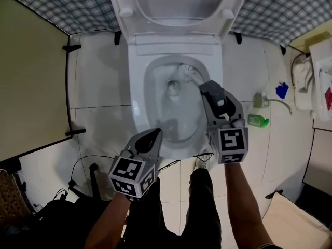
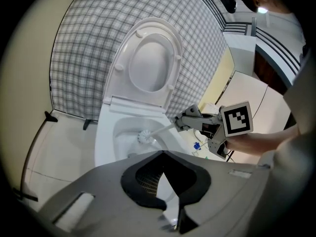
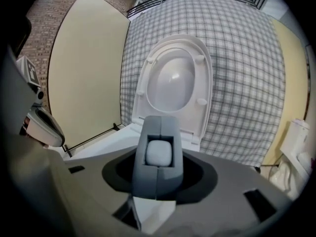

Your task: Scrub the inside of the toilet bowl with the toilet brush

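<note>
The white bristle-headed toilet brush [image 1: 180, 72] has its head low against the back wall of the white porcelain toilet bowl [image 1: 136, 102]. Its handle slants up toward the bowl's right rim, where my right gripper [image 1: 206, 88] has its jaws clenched on the end. My left gripper [image 1: 149, 137] hangs at the front rim, farther from the brush, jaws together and empty. The next scrub, I judge, runs along that handle line.

One white ceramic toilet [image 1: 136, 95], one raised white lid [image 1: 181, 4], one white toilet brush [image 2: 145, 136], two grey marker-cubed grippers, left gripper [image 1: 151, 137], right gripper [image 1: 206, 87], one green plastic bottle [image 1: 258, 120], one small blue object [image 1: 281, 90], two bare forearms [image 1: 241, 201].
</note>
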The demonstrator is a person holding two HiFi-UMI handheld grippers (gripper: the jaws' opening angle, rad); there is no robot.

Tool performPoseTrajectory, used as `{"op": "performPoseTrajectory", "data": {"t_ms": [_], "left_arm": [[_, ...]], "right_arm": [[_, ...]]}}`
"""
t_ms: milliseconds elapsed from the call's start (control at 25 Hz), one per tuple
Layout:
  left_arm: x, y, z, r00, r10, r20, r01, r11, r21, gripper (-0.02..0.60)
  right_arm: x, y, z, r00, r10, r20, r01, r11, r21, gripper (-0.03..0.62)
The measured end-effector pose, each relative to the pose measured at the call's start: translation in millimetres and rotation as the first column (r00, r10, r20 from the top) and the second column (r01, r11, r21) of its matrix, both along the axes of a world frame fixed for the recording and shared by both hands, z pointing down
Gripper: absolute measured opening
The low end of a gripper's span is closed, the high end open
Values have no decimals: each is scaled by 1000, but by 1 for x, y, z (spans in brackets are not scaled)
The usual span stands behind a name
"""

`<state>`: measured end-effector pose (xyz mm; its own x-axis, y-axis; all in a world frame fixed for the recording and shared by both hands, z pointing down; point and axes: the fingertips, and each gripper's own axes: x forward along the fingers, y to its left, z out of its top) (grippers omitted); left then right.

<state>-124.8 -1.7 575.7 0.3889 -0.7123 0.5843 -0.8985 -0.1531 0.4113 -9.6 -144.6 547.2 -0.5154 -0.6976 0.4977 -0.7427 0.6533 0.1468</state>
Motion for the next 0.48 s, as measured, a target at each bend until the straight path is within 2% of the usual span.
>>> {"op": "performPoseTrajectory", "data": {"t_ms": [160, 480], "left_arm": [[1, 3, -3, 1000, 5, -5, -5, 1000, 5, 9], [4, 13, -9, 1000, -2, -31, 2, 1000, 12, 9]], "right_arm": [[20, 8, -4, 997, 31, -73, -31, 999, -11, 193], [48, 42, -2, 980, 78, -183, -96, 991, -93, 192]]}}
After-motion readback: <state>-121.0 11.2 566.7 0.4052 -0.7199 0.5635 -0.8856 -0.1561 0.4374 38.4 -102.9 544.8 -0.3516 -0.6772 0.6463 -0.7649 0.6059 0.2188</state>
